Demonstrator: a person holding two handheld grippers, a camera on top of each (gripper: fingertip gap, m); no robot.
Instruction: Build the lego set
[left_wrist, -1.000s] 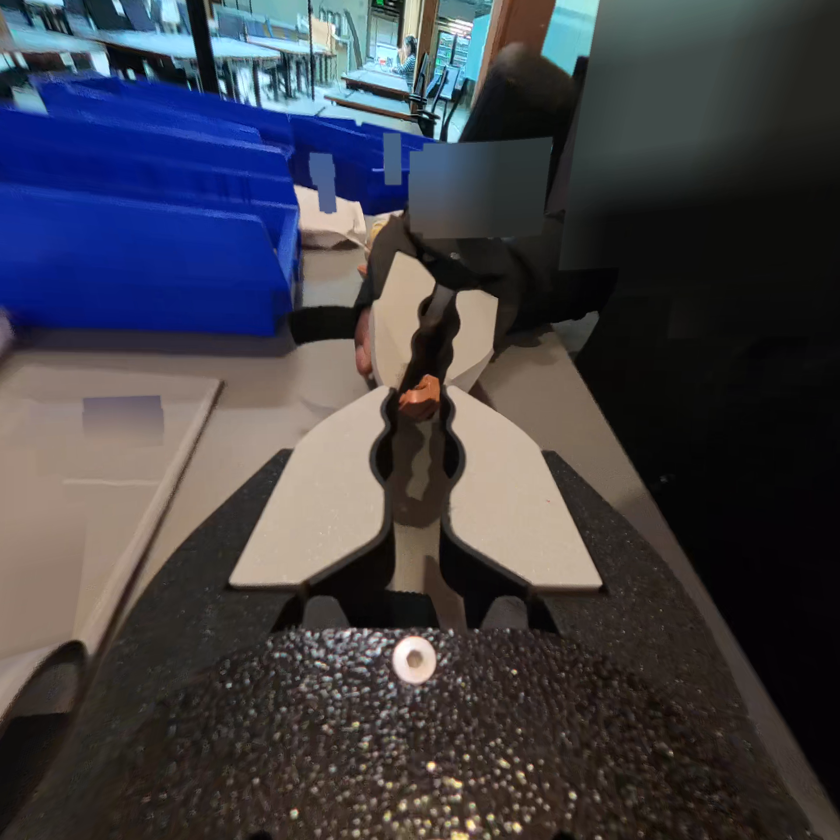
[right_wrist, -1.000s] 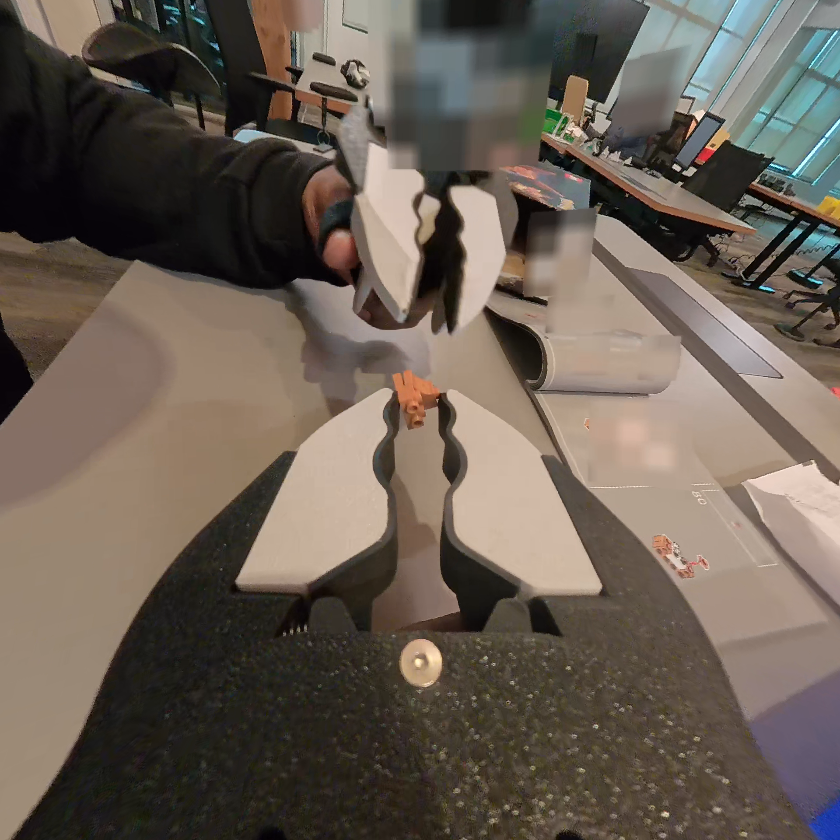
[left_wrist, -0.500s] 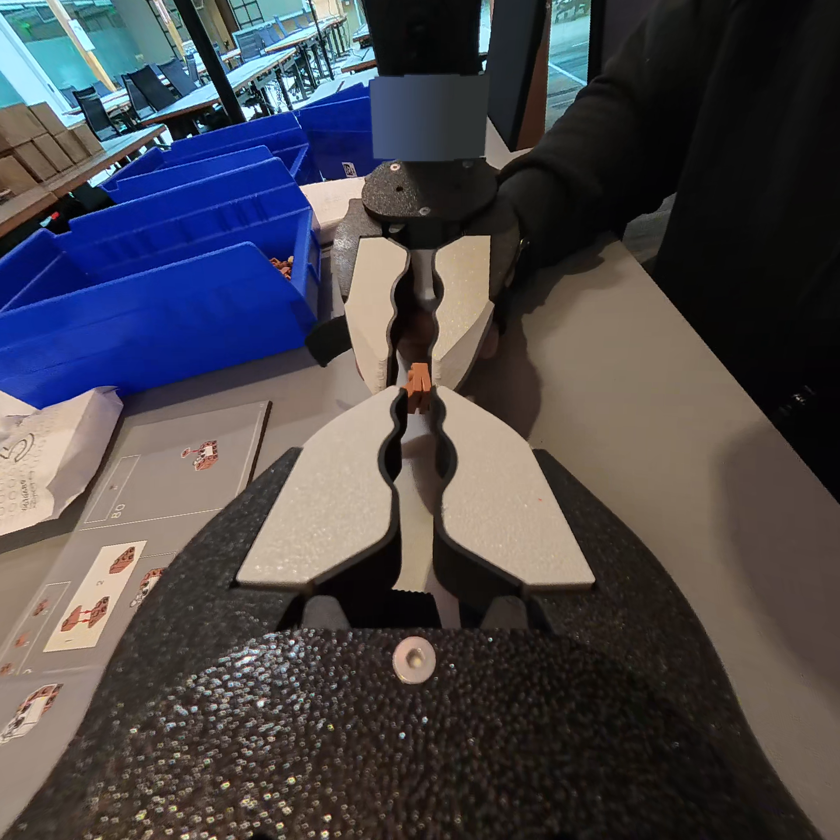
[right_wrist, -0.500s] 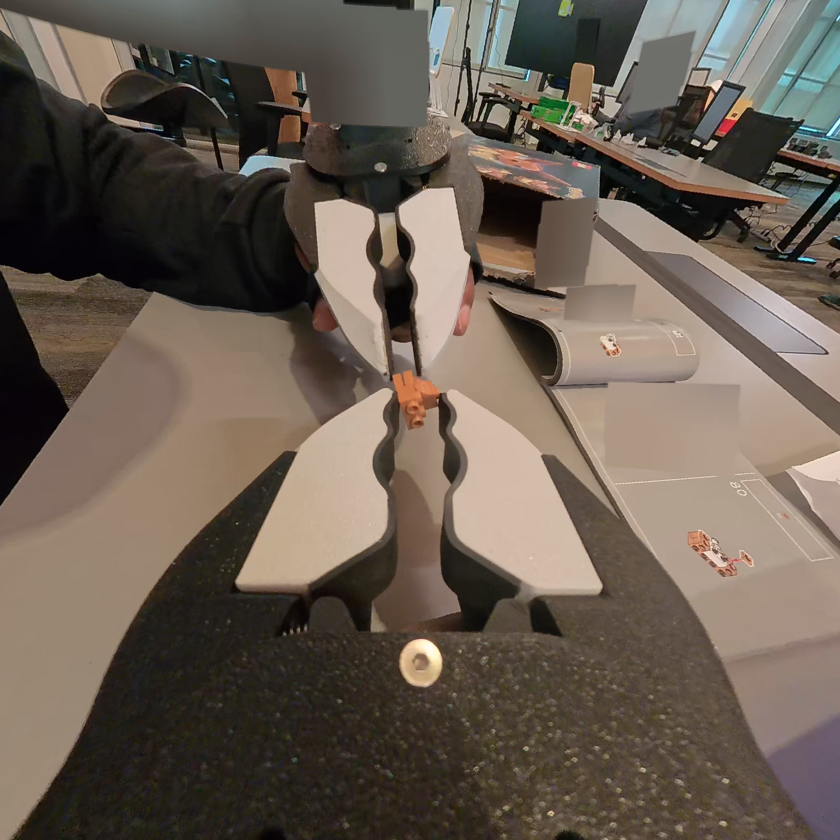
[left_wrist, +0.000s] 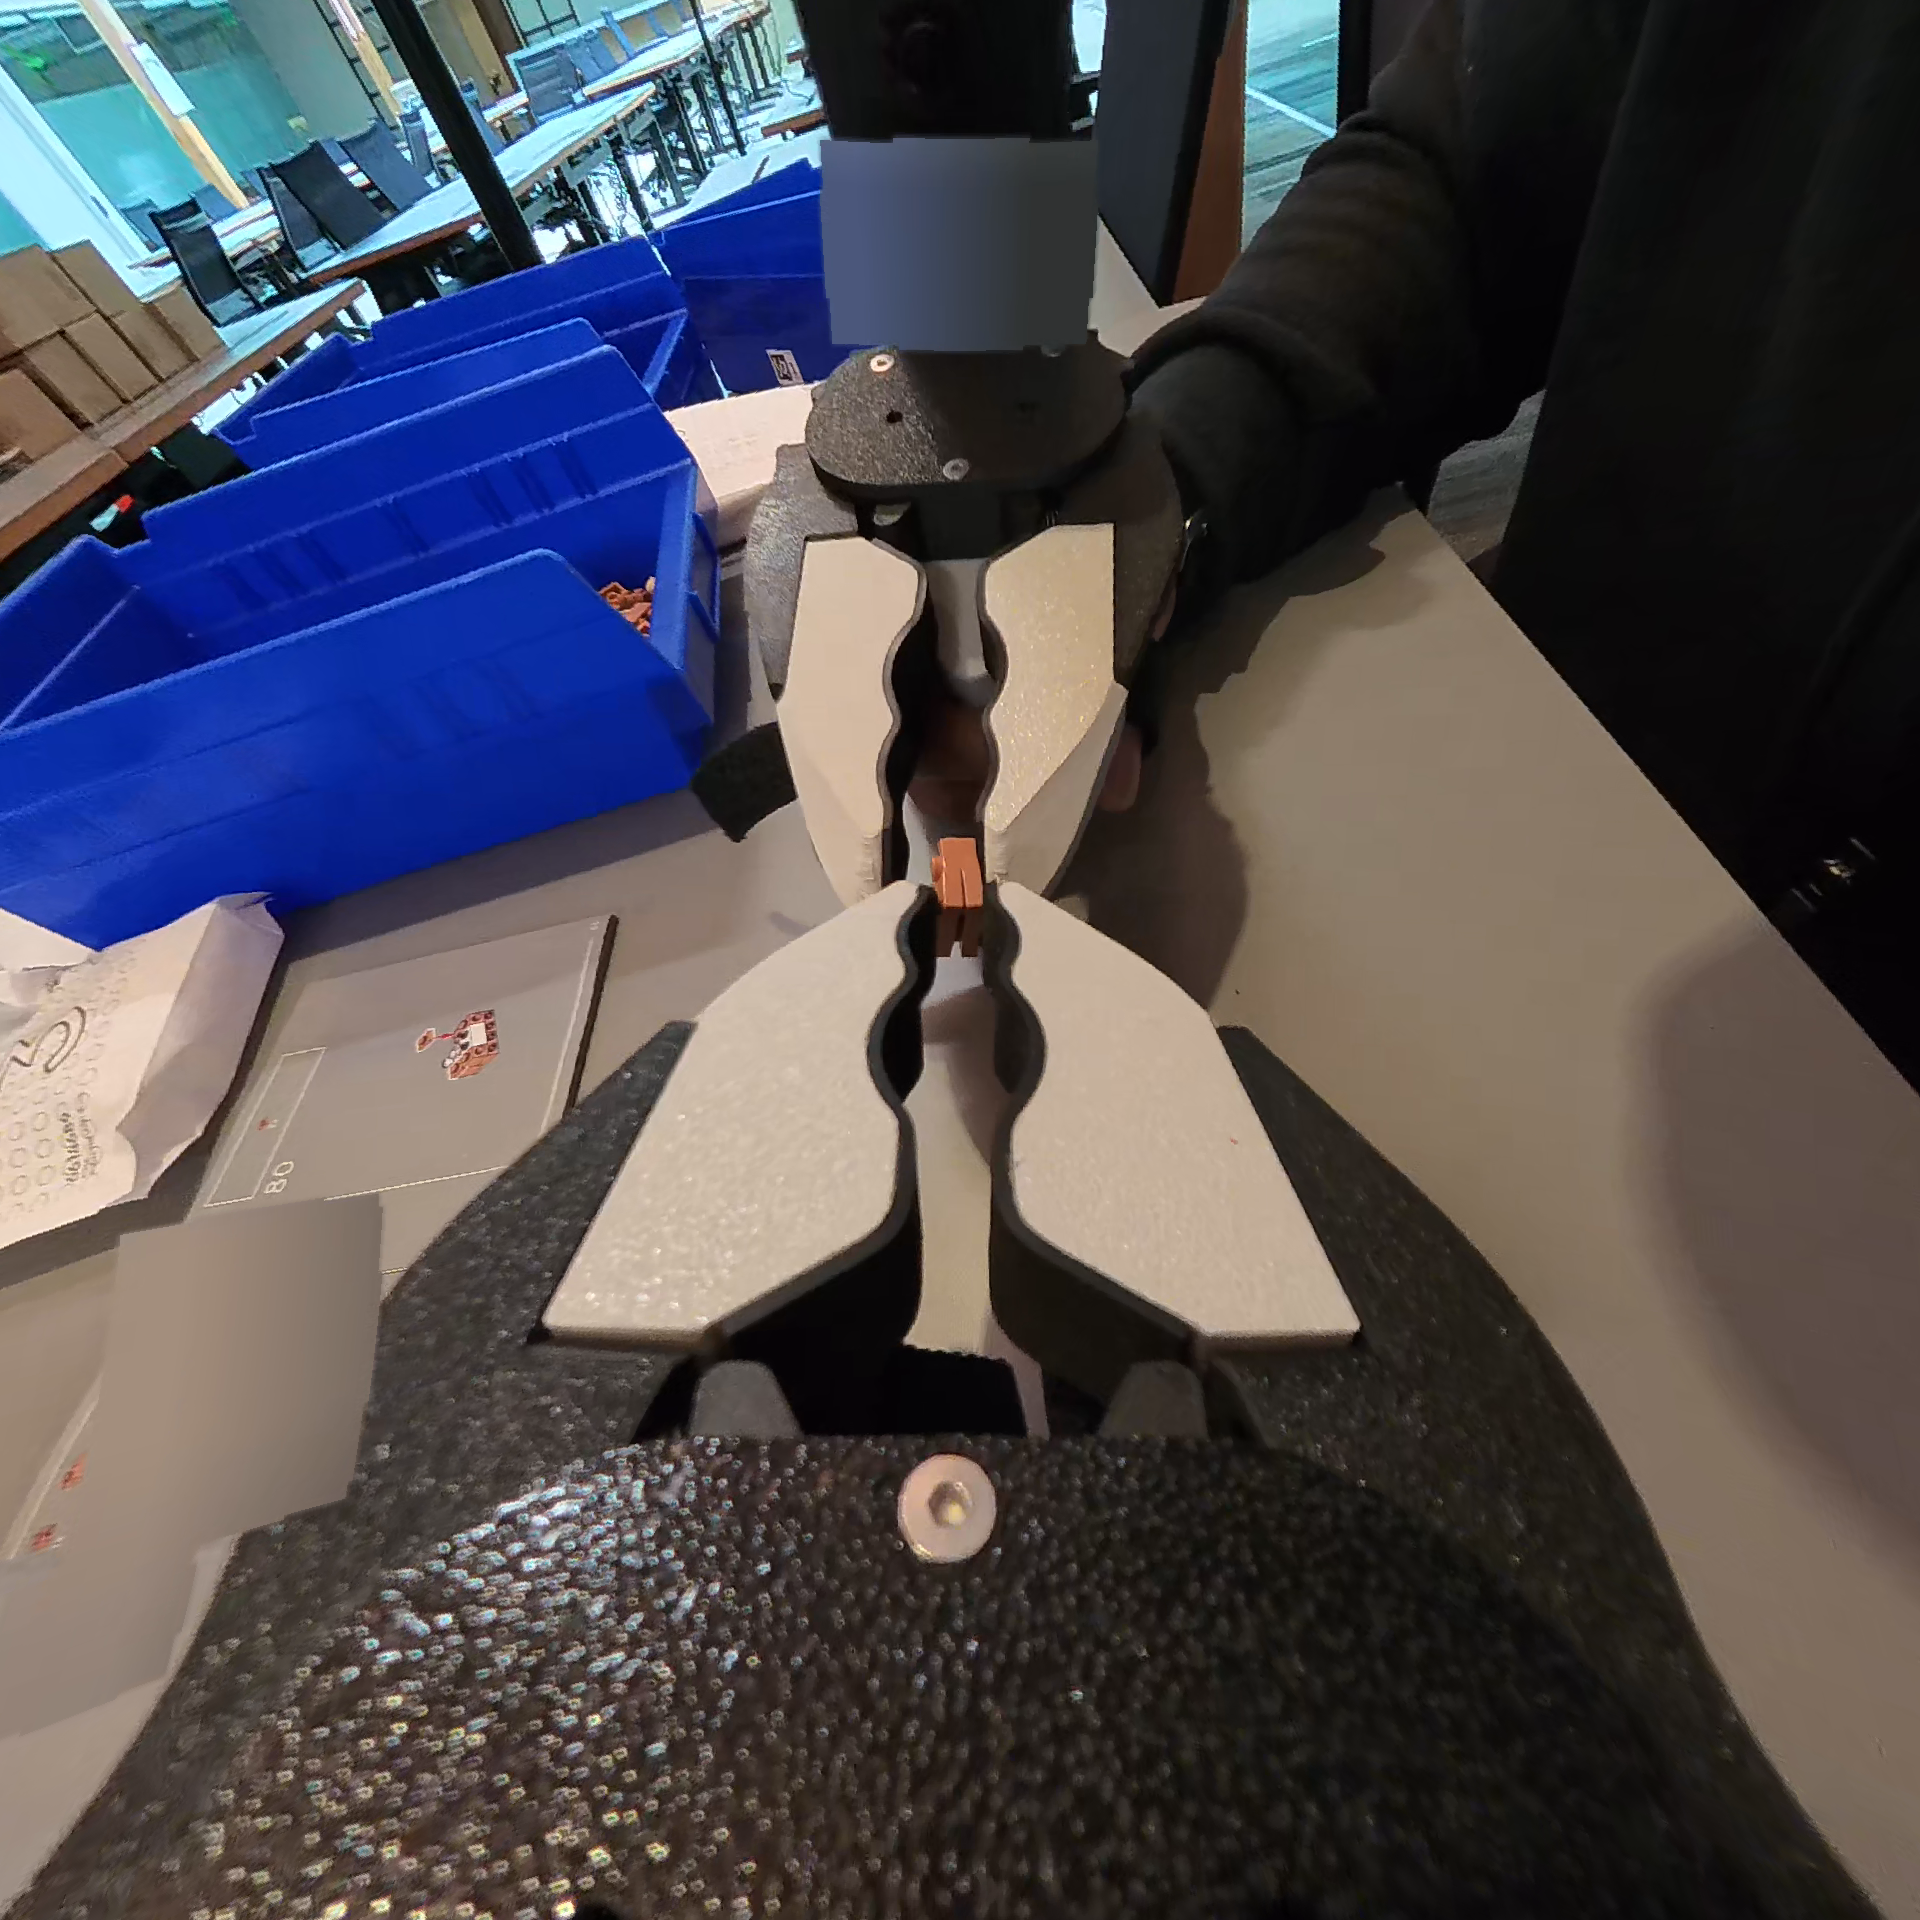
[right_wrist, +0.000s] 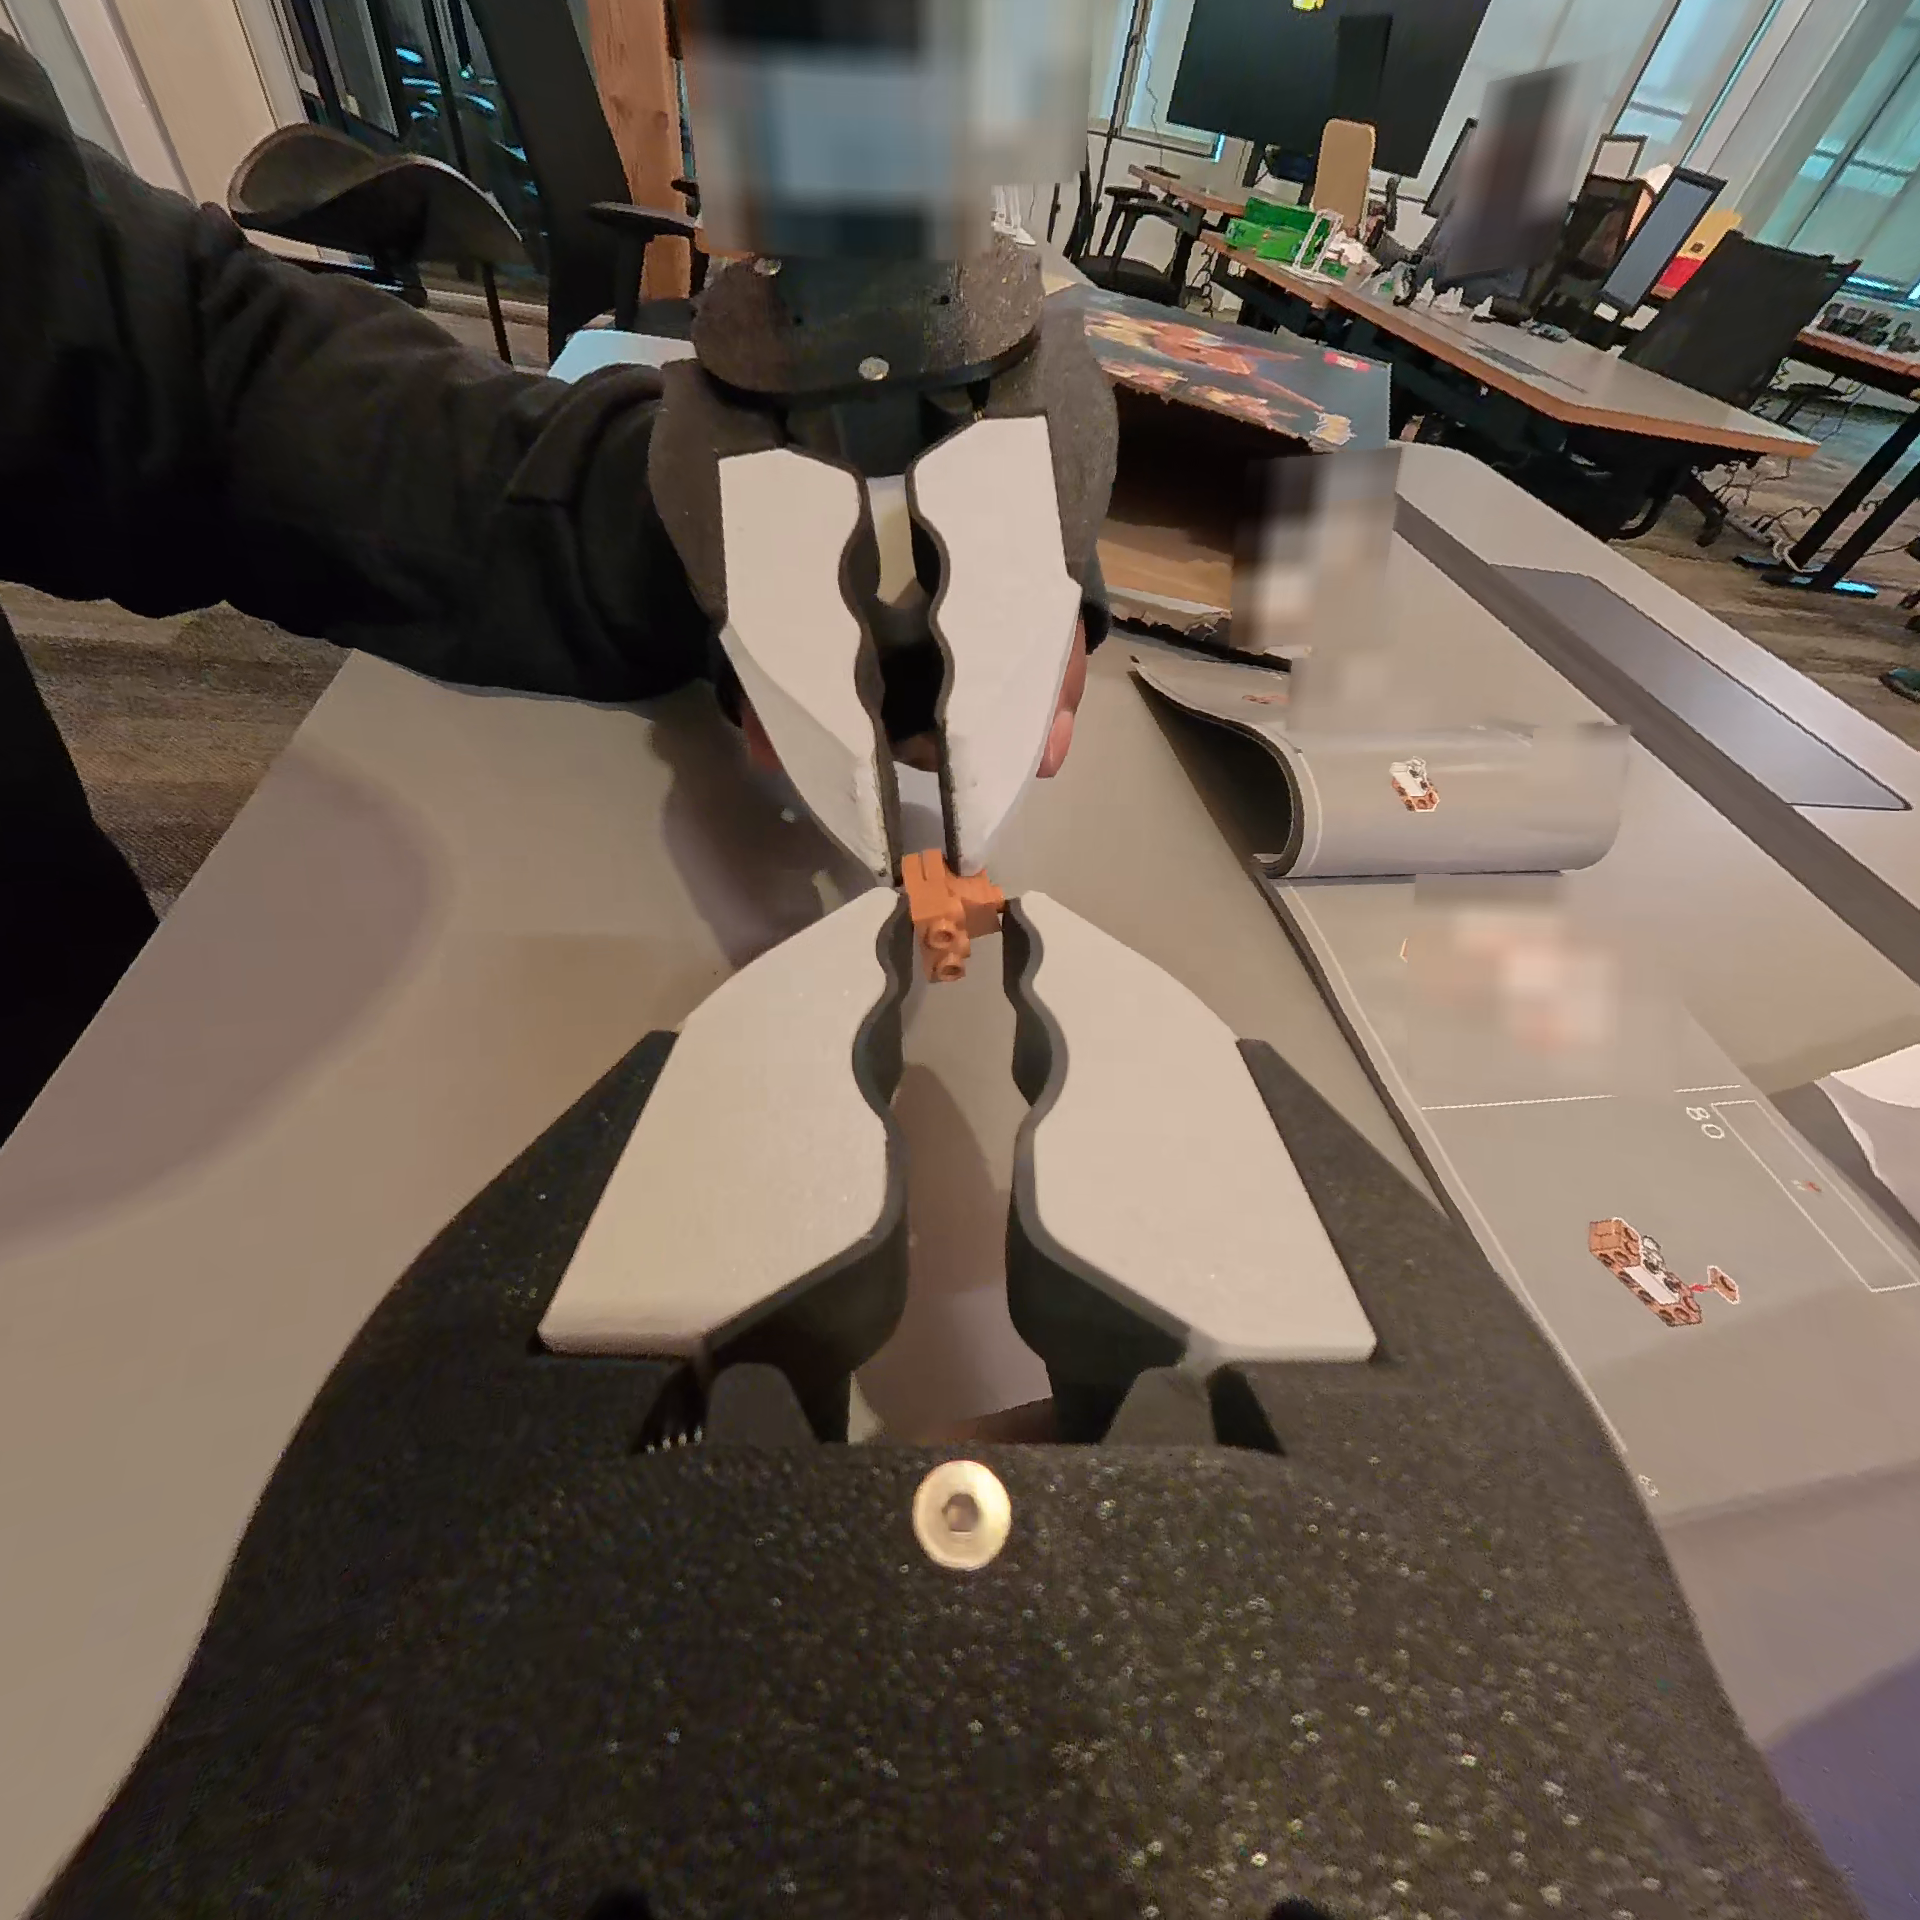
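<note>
A small orange-brown brick assembly (right_wrist: 948, 920) hangs in the air above the grey table (right_wrist: 364, 935), held between the two grippers, which meet tip to tip. My right gripper (right_wrist: 951, 920) is shut on its wider part, whose studs face the camera. My left gripper (left_wrist: 956, 914) is shut on the narrow end of the same assembly (left_wrist: 956, 894). In the right wrist view the left gripper (right_wrist: 920, 857) comes from the far side and its pads pinch the piece's thin upper part. In the left wrist view the right gripper (left_wrist: 940, 862) faces me, held by a hand in a black sleeve (left_wrist: 1351, 312).
Blue bins (left_wrist: 343, 665) stand at the left; one holds brown bricks (left_wrist: 629, 608). An open instruction booklet (left_wrist: 436, 1049) and a crumpled white bag (left_wrist: 104, 1049) lie beside them. The booklet's curled pages (right_wrist: 1455, 790) and a cardboard box (right_wrist: 1195, 457) lie beyond the grippers. The table edge (left_wrist: 1662, 831) runs along the right. My left and right fingertips are right by each other.
My left gripper came in from above to the brick held in my right gripper, and its pads closed on the brick's upper end. The right gripper kept its hold.
</note>
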